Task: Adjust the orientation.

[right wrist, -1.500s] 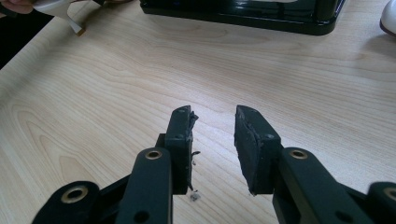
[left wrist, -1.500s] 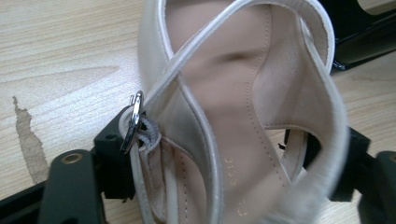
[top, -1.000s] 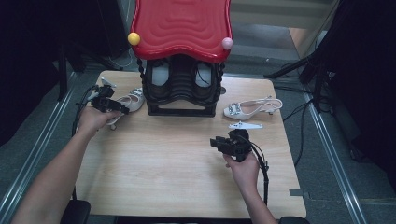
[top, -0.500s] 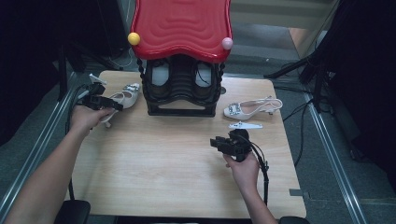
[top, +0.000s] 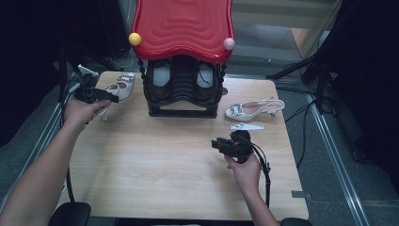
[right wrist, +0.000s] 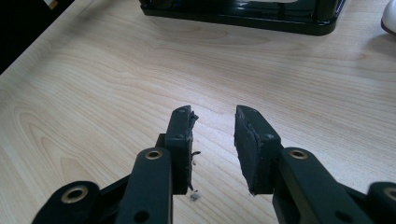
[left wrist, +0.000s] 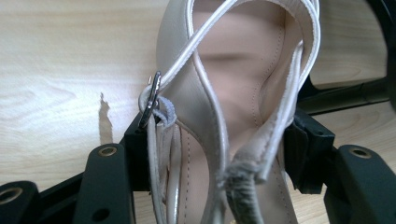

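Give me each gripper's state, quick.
Left gripper: closed on the pale slingback shoe.
Right gripper: open, holding nothing.

A pale wooden table (top: 141, 165) carries a black shoe rack (top: 182, 94), a white heeled sandal (top: 254, 109) — and a small white strip (top: 247, 126).

Overhead camera, two close gripper cameras, share table (top: 155, 155).
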Motion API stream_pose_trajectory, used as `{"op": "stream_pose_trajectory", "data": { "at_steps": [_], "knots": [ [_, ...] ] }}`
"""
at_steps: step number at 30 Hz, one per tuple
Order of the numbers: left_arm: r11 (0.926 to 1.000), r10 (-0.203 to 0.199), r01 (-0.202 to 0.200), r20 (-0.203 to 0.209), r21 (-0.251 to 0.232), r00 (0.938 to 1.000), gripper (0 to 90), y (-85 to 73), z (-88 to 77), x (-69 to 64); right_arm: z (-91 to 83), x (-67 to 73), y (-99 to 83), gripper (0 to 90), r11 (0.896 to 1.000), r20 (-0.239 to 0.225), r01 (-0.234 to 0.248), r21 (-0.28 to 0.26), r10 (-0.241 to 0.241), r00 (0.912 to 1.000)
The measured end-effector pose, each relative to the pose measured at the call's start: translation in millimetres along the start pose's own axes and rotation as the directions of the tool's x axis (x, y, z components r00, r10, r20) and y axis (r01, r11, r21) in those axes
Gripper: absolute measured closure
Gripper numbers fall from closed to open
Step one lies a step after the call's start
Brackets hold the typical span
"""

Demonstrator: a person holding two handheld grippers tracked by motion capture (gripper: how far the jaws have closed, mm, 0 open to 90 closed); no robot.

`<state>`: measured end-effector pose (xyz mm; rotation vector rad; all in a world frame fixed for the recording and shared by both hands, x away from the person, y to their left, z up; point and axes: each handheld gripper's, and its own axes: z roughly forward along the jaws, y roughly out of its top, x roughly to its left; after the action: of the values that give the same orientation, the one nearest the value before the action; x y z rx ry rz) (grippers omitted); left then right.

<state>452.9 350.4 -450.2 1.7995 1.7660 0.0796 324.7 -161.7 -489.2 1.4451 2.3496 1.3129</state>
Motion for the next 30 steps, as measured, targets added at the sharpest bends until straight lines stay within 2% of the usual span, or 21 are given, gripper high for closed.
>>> {"op": "stream_pose_trajectory", "data": {
  "at_steps": [5, 9, 12, 18, 30],
  "knots": [
    [0.9997, 0.011, -0.011, 0.000, -0.021, 0.9999, 40.0, 11.3, -15.4, -7.1, -0.2, -0.3, 0.2, 68.6, 1.000, -0.001, -0.004, -0.001, 0.004, 1.0000],
    [0.9994, 0.013, -0.013, -0.005, -0.033, 0.9999, 40.0, 20.5, -27.1, -14.6, 0.1, -0.1, 0.1, 68.5, 1.000, -0.003, -0.001, 0.002, 0.001, 1.0000],
    [0.9981, 0.006, -0.006, 0.006, -0.061, 1.0000, 39.9, 28.9, -38.6, -21.4, 0.5, 0.0, 0.0, 68.5, 1.000, -0.005, -0.002, 0.003, 0.002, 1.0000],
    [0.9970, 0.011, -0.010, 0.005, -0.077, 0.9999, 39.9, 44.6, -59.7, -33.5, 0.3, 0.4, 0.1, 68.5, 1.000, -0.006, -0.003, 0.002, 0.003, 1.0000],
    [0.9929, 0.022, -0.023, -0.011, -0.117, 0.9997, 39.9, 73.9, -99.7, -60.1, -0.3, -0.2, 0.4, 68.5, 1.000, -0.004, 0.001, 0.003, -0.001, 1.0000]
  ]
}}
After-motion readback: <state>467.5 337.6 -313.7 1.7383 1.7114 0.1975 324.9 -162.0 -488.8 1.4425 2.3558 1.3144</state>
